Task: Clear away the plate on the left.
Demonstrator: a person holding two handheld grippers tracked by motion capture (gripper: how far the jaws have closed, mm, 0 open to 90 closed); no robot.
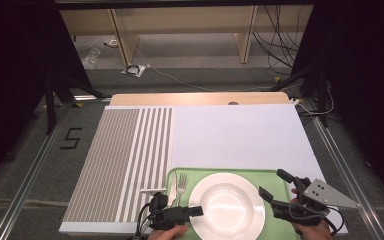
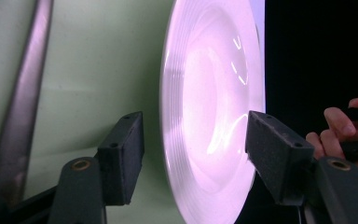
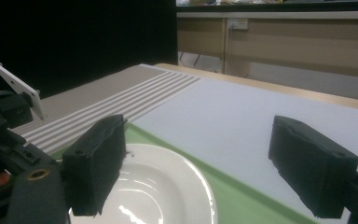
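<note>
Reading "5" (image 1: 71, 138) on floor (image 1: 25, 165)

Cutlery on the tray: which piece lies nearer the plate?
The fork. It lies between the knife and the plate; the knife is at the tray's left edge.

Floor marking (image 1: 71, 138) reads "5" (perhaps "S").

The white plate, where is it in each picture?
High view: white plate sits bottom centre on the green tray.
Left gripper view: it stands sideways, centre, between the two black jaws.
Right gripper view: it lies bottom left, behind the left jaw.
Shared landmark: the green tray under it.
</note>
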